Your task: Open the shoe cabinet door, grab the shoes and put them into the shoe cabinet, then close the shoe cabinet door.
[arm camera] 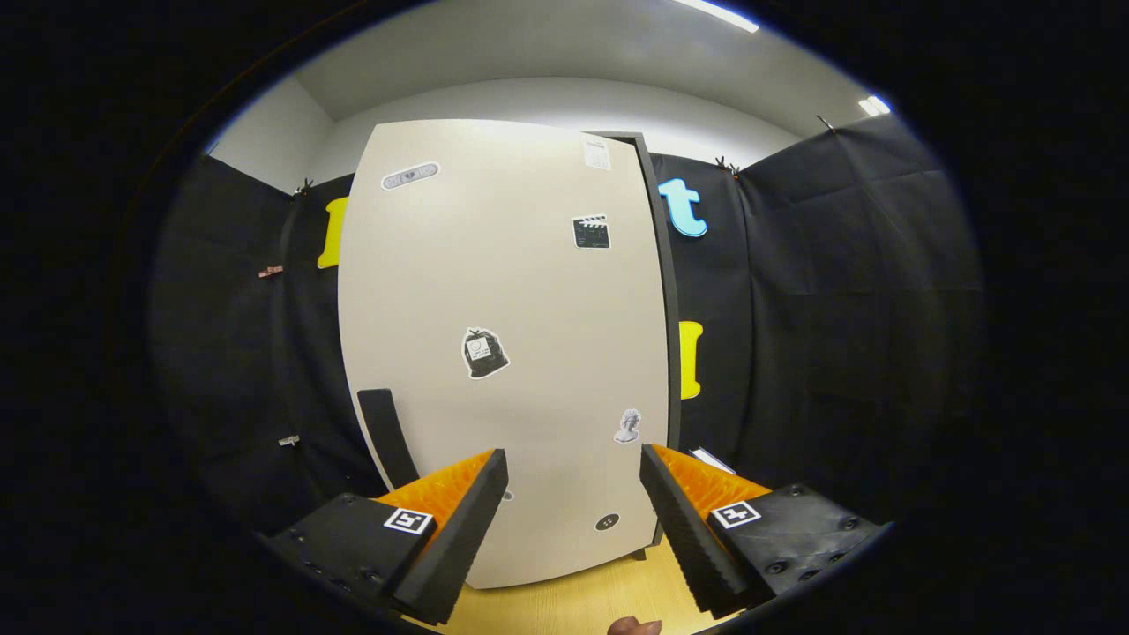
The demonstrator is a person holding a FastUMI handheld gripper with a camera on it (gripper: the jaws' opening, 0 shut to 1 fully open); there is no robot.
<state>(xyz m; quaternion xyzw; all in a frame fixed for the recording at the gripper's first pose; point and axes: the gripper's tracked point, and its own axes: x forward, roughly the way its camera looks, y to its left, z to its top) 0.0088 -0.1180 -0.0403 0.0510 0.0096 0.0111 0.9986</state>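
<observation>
Gripper view: the gripper [573, 494] is held with its two fingers [463, 520] spread wide apart, nothing gripped between them. The shoe cabinet [657, 291] is seen straight ahead, just beyond the fingertips, with its cream door [503, 291] shut and dotted with a few small stickers [484, 353]. A black handle [386, 432] is spotted low on the door's left edge, just above the left finger. Light wooden floor [573, 604] is visible underneath

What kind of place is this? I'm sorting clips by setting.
Probably a staged recording booth, not a home: black cloth walls clipped up around a lone sticker-covered cabinet door on a wooden floor. The gripper faces the door, jaws open.
</observation>
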